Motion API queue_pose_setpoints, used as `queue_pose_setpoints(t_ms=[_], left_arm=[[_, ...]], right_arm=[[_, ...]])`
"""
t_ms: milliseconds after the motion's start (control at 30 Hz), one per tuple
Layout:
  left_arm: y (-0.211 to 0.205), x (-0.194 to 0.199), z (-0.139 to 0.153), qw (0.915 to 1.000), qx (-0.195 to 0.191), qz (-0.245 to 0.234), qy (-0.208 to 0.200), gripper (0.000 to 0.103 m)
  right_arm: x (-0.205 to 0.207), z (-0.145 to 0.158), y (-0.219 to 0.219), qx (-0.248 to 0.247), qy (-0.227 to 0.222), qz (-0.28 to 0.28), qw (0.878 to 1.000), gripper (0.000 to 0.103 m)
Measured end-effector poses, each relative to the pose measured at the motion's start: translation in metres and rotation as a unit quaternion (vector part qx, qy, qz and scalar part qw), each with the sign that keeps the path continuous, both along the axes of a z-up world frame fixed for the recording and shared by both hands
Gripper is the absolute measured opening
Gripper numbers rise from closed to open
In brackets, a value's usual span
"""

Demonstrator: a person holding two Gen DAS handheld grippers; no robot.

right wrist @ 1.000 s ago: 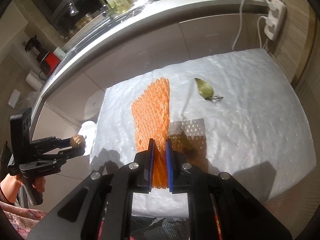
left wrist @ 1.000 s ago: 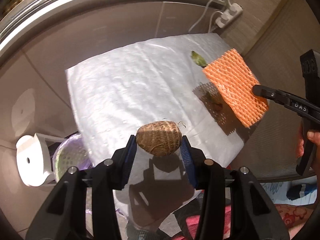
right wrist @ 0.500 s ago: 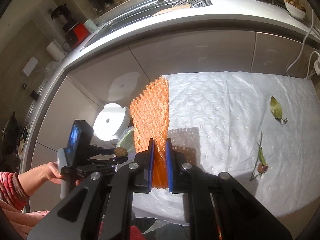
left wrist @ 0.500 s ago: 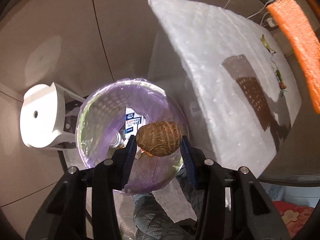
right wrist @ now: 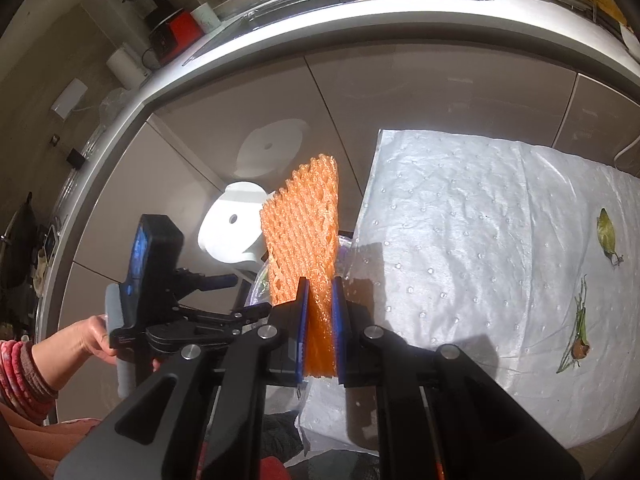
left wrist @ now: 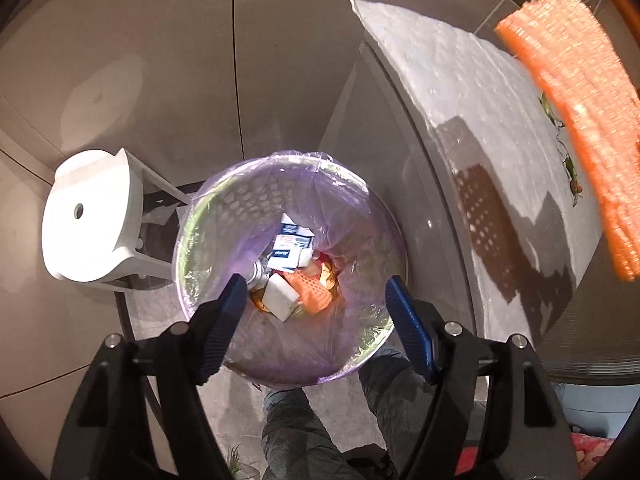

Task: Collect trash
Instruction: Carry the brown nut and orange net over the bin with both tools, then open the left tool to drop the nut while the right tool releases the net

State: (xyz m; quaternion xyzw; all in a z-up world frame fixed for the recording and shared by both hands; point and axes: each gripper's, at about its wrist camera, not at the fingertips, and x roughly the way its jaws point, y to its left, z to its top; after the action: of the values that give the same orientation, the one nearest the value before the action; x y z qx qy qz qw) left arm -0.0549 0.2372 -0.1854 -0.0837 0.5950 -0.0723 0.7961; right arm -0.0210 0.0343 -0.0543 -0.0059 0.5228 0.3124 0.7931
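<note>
Worktop [right wrist: 500, 240] under a white padded sheet, filling the 3 o'clock half of the right wrist view, now well off to 2 o'clock in the left wrist view instead of straight ahead as a second ago. Bin [left wrist: 288, 264] with a purple liner now dead centre under the left hand-held gripper [left wrist: 316, 312], white stool [left wrist: 92, 216] at its 9 o'clock. Left jaws just sprung apart, spread wide with nothing between them; brown round husk pinched there half a second ago gone from the jaws, not picked out among the litter in the bin below, a carton, a white block and an orange scrap. Judged dropped in, so one piece of trash dealt with.

Orange foam net [right wrist: 304, 248] pinched upright in the right hand-held gripper [right wrist: 320, 328], jaws pressed together on its lower edge, carried off the sheet toward 9 o'clock and hanging by the bin's rim, not yet over the opening. Likely next in.

Left on the sheet: a dry leaf [right wrist: 608, 236] at 3 o'clock and a stalk with a small bulb [right wrist: 578, 340] at 4 o'clock, both well apart from either tool, so task partway done.
</note>
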Motion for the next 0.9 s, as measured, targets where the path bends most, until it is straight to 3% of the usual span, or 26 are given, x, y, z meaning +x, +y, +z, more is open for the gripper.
queue_pose_setpoints(t_ms=[267, 467, 633, 900], left_arm=[[0.021, -0.025, 0.068, 0.9971, 0.031, 0.013, -0.069, 0.084], [0.032, -0.051, 0.111, 0.9921, 0.064, 0.016, -0.107, 0.093], [0.044, -0.066, 0.128, 0.9896, 0.084, 0.025, -0.114, 0.095], [0.065, -0.081, 0.134, 0.9889, 0.085, 0.052, -0.11, 0.095]], right_arm=[[-0.005, -0.025, 0.028, -0.01, 0.008, 0.005, 1.0, 0.011], [-0.012, -0.065, 0.064, -0.038, 0.024, 0.026, 0.999, 0.011], [-0.015, -0.105, 0.097, -0.068, 0.046, 0.034, 0.996, 0.011], [-0.018, -0.157, 0.137, -0.136, 0.062, 0.048, 0.988, 0.011]])
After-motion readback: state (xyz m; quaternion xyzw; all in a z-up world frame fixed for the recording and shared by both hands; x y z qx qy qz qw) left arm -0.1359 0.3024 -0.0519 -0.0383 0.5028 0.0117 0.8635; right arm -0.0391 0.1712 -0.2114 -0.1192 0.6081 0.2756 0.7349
